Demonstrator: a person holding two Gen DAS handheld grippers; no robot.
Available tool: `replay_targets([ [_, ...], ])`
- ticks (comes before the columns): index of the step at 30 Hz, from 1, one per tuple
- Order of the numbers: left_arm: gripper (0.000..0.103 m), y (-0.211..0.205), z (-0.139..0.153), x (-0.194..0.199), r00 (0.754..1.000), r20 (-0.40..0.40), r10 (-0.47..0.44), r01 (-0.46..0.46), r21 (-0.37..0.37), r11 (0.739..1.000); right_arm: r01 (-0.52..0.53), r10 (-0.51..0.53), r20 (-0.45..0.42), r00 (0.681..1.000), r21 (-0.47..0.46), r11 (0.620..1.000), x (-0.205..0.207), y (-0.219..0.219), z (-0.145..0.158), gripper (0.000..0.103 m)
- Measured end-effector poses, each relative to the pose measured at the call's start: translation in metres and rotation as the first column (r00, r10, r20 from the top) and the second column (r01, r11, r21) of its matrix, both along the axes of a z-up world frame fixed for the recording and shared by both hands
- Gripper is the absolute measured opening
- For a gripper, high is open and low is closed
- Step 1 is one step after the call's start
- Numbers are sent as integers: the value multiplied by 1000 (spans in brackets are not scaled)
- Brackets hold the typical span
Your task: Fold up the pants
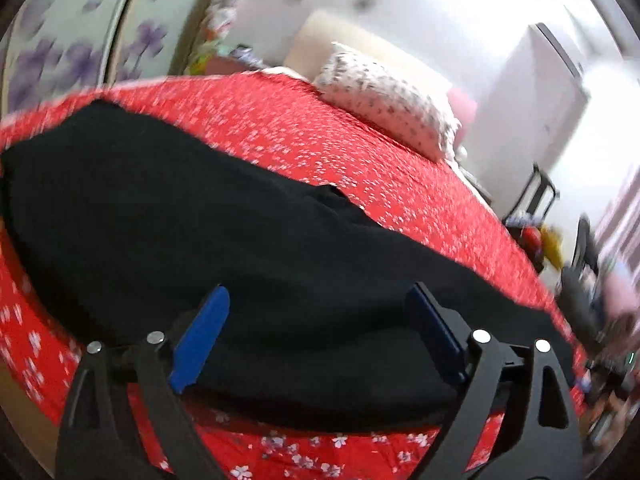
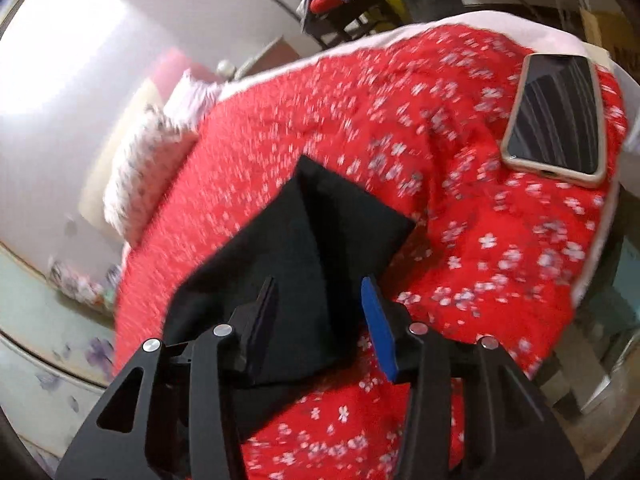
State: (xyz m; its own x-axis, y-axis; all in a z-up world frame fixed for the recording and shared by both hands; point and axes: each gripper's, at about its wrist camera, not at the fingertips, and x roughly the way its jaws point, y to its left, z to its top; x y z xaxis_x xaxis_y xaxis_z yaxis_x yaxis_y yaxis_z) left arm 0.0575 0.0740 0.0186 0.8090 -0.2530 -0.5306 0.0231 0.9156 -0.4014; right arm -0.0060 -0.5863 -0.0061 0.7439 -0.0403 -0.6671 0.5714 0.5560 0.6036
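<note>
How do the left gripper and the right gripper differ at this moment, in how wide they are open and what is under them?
The left gripper has its jaws spread wide; the right gripper stands clearly narrower. The left gripper looks along a broad stretch of the black pants; the right gripper faces a narrow leg end, near a phone. Both have blue pads, pinch nothing, and hang over the red bedspread.

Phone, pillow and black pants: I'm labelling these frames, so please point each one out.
Phone (image 2: 558,120), right wrist view, middle of its dark screen.
Pillow (image 1: 384,100), left wrist view, centre of its patterned face.
Black pants (image 1: 180,208), left wrist view, flat middle of the fabric.
</note>
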Motion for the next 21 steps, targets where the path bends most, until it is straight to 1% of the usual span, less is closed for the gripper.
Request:
replay_targets([
  [1, 95, -2, 1, -1, 1000, 21, -14, 14, 6, 1000, -15, 15, -14, 1000, -8, 1000, -1, 1, -4, 46],
  [2, 96, -5, 1, -2, 999, 29, -15, 14, 11, 1000, -54, 53, -51, 997, -25, 998, 7, 7, -10, 46],
  [4, 96, -6, -2, -1, 1000, 21, -19, 19, 25, 1000, -100, 94, -108, 990, -59, 993, 13, 21, -18, 45],
  [5, 96, -3, -4, -3, 1000, 14, -21, 20, 26, 999, -113, 100, -128, 987, -100, 989, 14, 27, -19, 37],
  [6, 96, -2, -5, -2, 1000, 11, -19, 19, 26, 999, -130, 106, -155, 982, -155, 979, 15, 32, -18, 33],
  [7, 96, -1, -7, -3, 1000, 10, -18, 18, 28, 999, -145, 115, -166, 979, -180, 973, 13, 36, -16, 24],
  [9, 96, 0, -7, -1, 1000, 12, -20, 20, 36, 999, -177, 147, -158, 976, -195, 965, 12, 38, -9, 21],
  [10, 97, -2, -7, 0, 1000, 13, -21, 20, 42, 999, -184, 153, -157, 976, -206, 961, 12, 37, -5, 18],
  [12, 98, -2, -9, -7, 1000, 12, -21, 20, 52, 998, -173, 135, -152, 979, -273, 946, 13, 30, 15, 17],
  [13, 98, -3, -9, -7, 1000, 10, -20, 19, 56, 998, -150, 103, -150, 983, -348, 926, 14, 25, 31, 16],
  [15, 99, -3, -10, -7, 1000, 10, -18, 18, 62, 998, -119, 64, -136, 989, -450, 885, 15, 18, 55, 16],
  [16, 99, -3, -11, -7, 1000, 10, -17, 17, 64, 998, -106, 47, -129, 991, -501, 859, 17, 14, 68, 3],
  [17, 99, -4, -12, -7, 1000, 10, -17, 16, 66, 998, -105, 39, -136, 990, -522, 846, 19, 10, 73, 2],
  [18, 99, -4, -12, -6, 1000, 8, -15, 15, 68, 998, -108, 35, -148, 988, -520, 847, 24, 2, 72, 2],
  [20, 99, -4, -13, -5, 1000, 5, -13, 12, 72, 997, -144, 35, -224, 974, -495, 857, 38, -9, 54, 3],
  [21, 99, -5, -12, -5, 1000, 5, -12, 11, 74, 997, -183, 42, -295, 955, -470, 864, 46, -14, 34, 3],
])
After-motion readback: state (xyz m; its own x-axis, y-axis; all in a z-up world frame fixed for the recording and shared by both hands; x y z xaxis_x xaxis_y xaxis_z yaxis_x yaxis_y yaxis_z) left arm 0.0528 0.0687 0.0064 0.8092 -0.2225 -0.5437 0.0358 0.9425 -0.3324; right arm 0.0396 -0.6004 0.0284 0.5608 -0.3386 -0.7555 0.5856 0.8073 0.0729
